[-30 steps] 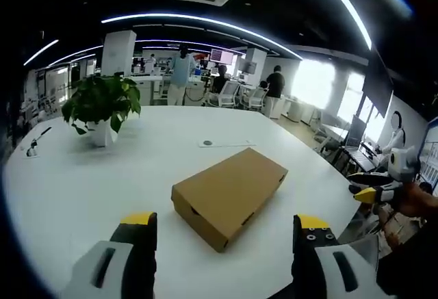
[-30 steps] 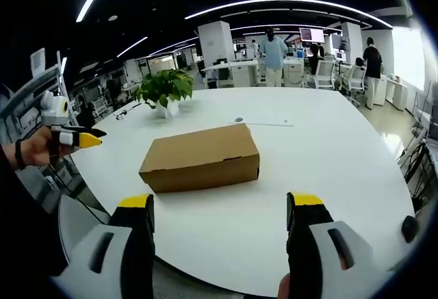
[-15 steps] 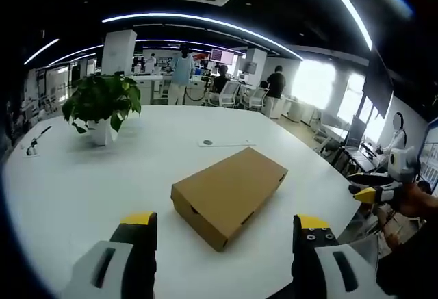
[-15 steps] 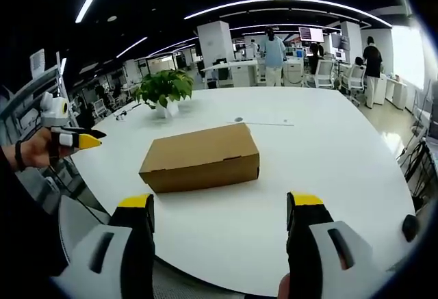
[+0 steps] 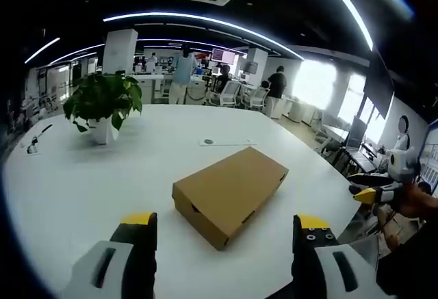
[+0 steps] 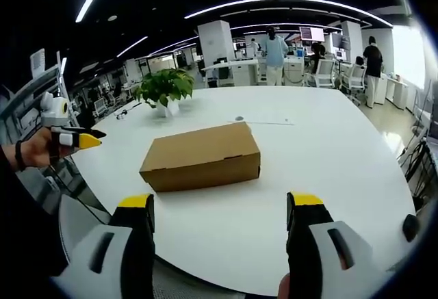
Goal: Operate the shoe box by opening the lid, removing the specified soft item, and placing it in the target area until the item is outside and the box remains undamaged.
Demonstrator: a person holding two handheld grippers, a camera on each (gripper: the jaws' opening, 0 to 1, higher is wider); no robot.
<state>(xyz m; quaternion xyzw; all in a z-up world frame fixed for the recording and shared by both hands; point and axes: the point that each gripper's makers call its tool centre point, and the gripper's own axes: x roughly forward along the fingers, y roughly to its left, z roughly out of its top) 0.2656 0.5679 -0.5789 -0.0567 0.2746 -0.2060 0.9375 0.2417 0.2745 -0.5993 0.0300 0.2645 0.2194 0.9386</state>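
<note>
Shoe box (image 5: 230, 193), plain brown cardboard, lid shut, lies flat near the middle of the round white table (image 5: 68, 183); nothing has been taken out yet, so the opening step is, by my reading, not begun. Largest item is the table, then the box, then the potted plant (image 5: 101, 104) toward 10 o'clock of the box in the left gripper view, then a small dark disc (image 5: 208, 142) and a thin paper strip (image 5: 233, 144) beyond the box at 12 o'clock. Left gripper (image 5: 226, 227): jaws spread wide, holding nothing, off the table edge; the box sits straight ahead at 12 o'clock, its long axis running from about 7 to 1 o'clock, a near corner pointing at the jaws. Right gripper (image 6: 220, 206): jaws likewise spread and empty; shoe box (image 6: 200, 156) lies ahead slightly toward 11 o'clock, long axis nearly crosswise, 9 to 3 o'clock, one long side face square to the jaws. Neither gripper touches the box; both are well apart from it, and I cannot tell which is nearer. Judgement: the right gripper has the better line on a long lid edge. Cross-view: the left gripper view shows small slots in the box's near side and the right gripper (image 5: 373, 193) at 3 o'clock; the right gripper view shows the left gripper (image 6: 72, 137) in a hand at 9 o'clock.
</note>
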